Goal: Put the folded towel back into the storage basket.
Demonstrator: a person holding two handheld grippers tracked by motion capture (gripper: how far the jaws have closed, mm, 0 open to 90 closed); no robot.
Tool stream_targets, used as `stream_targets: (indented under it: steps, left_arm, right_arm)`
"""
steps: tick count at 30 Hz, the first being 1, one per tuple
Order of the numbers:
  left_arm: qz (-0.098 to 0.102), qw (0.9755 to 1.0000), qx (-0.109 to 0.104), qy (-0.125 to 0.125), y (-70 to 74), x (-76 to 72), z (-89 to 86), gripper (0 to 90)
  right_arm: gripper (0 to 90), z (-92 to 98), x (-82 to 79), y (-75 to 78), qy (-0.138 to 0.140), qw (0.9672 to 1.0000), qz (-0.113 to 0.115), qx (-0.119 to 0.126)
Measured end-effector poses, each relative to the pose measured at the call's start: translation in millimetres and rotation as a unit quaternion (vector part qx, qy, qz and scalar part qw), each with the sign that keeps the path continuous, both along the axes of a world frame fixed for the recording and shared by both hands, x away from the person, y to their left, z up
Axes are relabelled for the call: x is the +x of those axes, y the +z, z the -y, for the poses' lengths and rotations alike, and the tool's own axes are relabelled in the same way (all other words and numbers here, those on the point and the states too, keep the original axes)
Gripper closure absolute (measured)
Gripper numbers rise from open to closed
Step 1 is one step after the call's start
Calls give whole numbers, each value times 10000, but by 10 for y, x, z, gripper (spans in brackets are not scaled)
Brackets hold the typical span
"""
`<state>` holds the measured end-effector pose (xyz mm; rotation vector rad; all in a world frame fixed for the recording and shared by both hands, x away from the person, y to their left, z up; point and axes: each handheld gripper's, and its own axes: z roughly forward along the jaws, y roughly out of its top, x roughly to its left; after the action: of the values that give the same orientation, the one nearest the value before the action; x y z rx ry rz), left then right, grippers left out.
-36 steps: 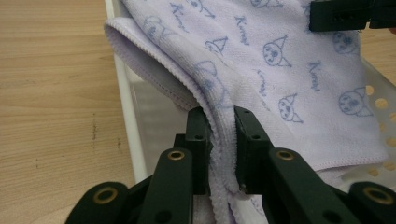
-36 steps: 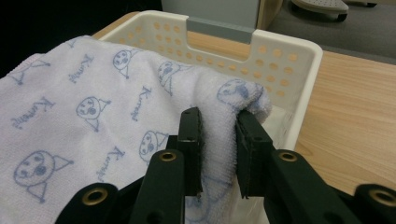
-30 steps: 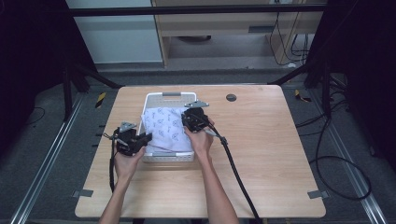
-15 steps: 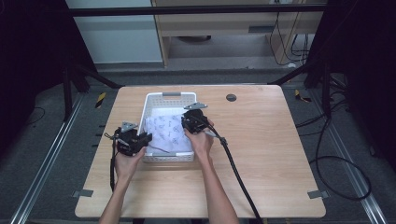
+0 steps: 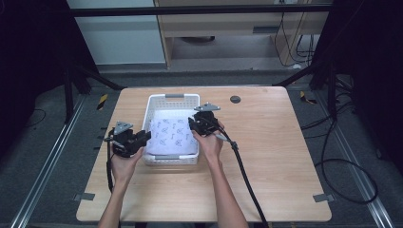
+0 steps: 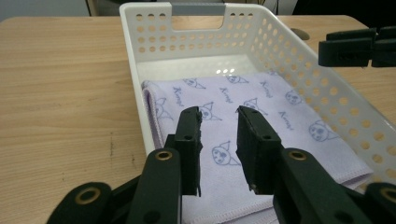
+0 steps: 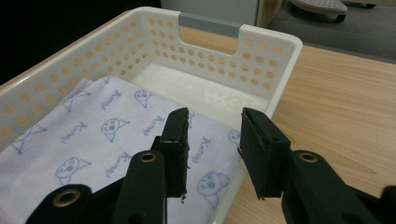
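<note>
A white perforated basket [image 5: 158, 101] stands on the wooden table [image 5: 271, 147]. Inside it lies a folded lilac cloth [image 5: 172, 135] printed with small cat faces. My left gripper [image 5: 142, 137] hovers at the basket's left near corner, open, with nothing between its jaws. In the left gripper view the left gripper [image 6: 218, 140] looks over the cloth [image 6: 261, 107] and the basket wall [image 6: 138, 79]. My right gripper [image 5: 193, 124] is at the basket's right side, open and empty. The right gripper view has the right gripper [image 7: 212, 140] above the cloth [image 7: 93, 135] and the basket rim [image 7: 285, 70].
A small dark round grommet [image 5: 235, 99] sits in the table near its far edge. A thick black cable [image 5: 242, 171] trails from the right gripper toward the front edge. The other gripper's black jaw tips [image 6: 357, 46] appear at the upper right in the left gripper view.
The cloth has settled flat into the basket. Both grippers have drawn back slightly from it, the left one toward the basket's near left corner.
</note>
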<state>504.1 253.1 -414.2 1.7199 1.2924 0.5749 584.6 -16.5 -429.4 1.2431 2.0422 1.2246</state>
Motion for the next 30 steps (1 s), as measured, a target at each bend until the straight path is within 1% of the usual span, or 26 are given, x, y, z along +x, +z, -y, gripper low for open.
stream_targets:
  steps: [2,9,11,14,15,16,19,23,24,26,27,30]
  left_arm:
    - [31,10000,4,-26,18,-16,-2,685]
    - [194,9996,136,-170,69,-90,67,648]
    - [230,9993,182,-220,83,-117,97,630]
    - [341,9986,248,-315,104,-161,137,589]
    - [341,9986,248,-315,104,-161,137,574]
    - [384,9984,256,-334,113,-179,150,559]
    - [493,9977,301,-340,130,-230,174,528]
    - [500,9975,329,-381,120,-275,191,498]
    - [510,9972,391,-379,117,-287,191,491]
    - [517,9971,412,-377,112,-301,193,482]
    - [537,9968,457,-382,100,-328,190,476]
    - [529,9969,461,-368,75,-361,170,461]
  right_arm:
    - [600,41,-33,12,19,10000,26,3]
    - [538,226,-193,97,98,9997,140,188]
    - [516,290,-250,124,98,9994,177,263]
    - [488,396,-341,154,105,9991,240,348]
    - [488,396,-341,154,105,9991,240,348]
    - [470,480,-410,172,123,9987,290,395]
    - [450,585,-500,187,123,9985,349,415]
    - [414,734,-629,185,107,9980,401,487]
    - [401,770,-657,181,115,9978,412,508]
    - [381,841,-715,169,84,9977,440,504]
    - [364,874,-744,159,61,9978,439,496]
    - [316,967,-824,112,42,9978,421,501]
